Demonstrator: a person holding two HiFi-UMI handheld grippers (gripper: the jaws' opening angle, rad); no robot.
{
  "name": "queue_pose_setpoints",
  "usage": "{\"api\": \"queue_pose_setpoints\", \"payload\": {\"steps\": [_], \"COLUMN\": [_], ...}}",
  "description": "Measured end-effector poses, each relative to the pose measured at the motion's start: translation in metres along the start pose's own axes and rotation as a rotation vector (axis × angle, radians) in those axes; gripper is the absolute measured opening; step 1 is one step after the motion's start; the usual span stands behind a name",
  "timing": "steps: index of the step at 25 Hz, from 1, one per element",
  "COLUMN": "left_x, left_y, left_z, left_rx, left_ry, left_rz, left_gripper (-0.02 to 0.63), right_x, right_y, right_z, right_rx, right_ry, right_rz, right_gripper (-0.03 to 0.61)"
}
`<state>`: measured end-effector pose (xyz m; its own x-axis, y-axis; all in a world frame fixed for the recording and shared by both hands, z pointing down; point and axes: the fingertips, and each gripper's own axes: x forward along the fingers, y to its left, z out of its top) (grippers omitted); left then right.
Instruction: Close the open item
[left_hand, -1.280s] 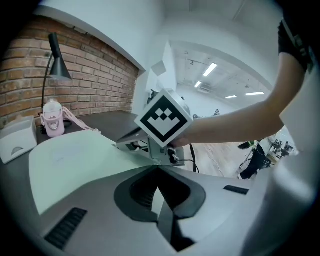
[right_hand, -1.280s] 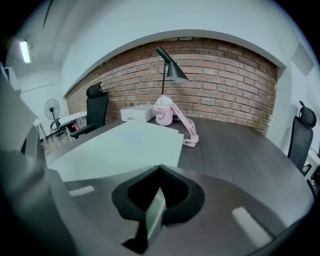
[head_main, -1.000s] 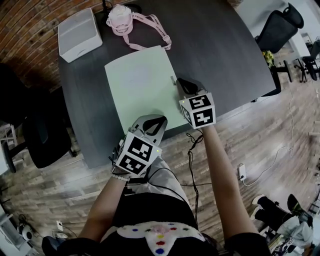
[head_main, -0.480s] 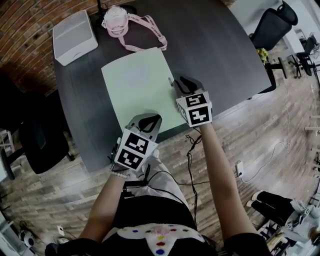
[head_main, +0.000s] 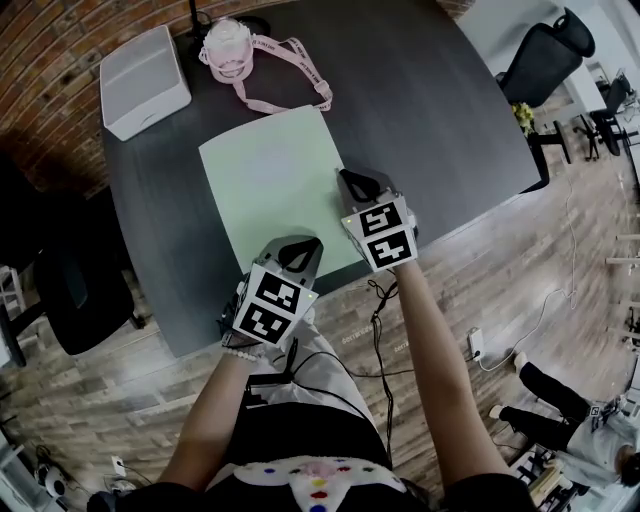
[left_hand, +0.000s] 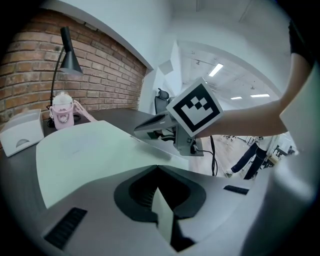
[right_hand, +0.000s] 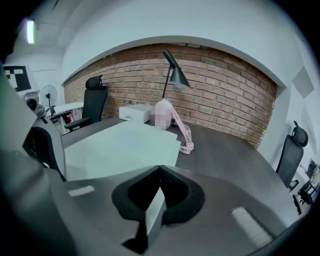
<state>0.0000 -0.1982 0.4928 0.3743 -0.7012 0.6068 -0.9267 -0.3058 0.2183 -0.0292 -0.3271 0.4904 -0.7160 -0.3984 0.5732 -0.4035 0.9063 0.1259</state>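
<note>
Folder, pale green, is lying flat on the dark table, with no cover standing up. It is stretching away straight ahead of the left hand-held gripper, whose tip is sitting over the folder's near edge. The jaws of this hand-held gripper are pressing together, and nothing is showing between them.

The right hand-held gripper is pointing along the folder's right edge, so the folder is lying just to its left and ahead of it. Its jaws have just been closing and are now meeting, with nothing between them. Whether either tip is touching the folder cannot be told.

Seen from the left hand-held gripper, the right one is hanging just ahead and to the right, low over the folder's edge.

Well beyond both hand-held grippers, past the folder's far edge, a pink bottle with a strap is standing by a lamp. A white box is sitting to the left of the bottle.
</note>
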Motion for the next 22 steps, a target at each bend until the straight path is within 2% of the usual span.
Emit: {"api": "queue_pose_setpoints", "payload": {"steps": [6, 14, 18, 22], "left_x": [0.006, 0.001, -0.009, -0.024], "left_y": [0.0, 0.004, 0.011, 0.016], "left_z": [0.003, 0.013, 0.019, 0.026], "left_rx": [0.01, 0.038, 0.033, 0.055], "left_ry": [-0.005, -0.053, -0.078, -0.099], "left_rz": [-0.004, 0.006, 0.023, 0.054], "left_gripper": [0.005, 0.005, 0.005, 0.005], "right_x": [0.013, 0.019, 0.02, 0.017], "right_y": [0.003, -0.002, -0.002, -0.003], "right_z": [-0.017, -0.027, -0.027, -0.025], "right_rx": [-0.001, 0.09, 0.092, 0.128], "right_ry": [0.067, 0.086, 0.093, 0.062], "right_rz": [0.026, 0.043, 0.043, 0.055], "right_gripper": [0.008, 0.006, 0.006, 0.006]}}
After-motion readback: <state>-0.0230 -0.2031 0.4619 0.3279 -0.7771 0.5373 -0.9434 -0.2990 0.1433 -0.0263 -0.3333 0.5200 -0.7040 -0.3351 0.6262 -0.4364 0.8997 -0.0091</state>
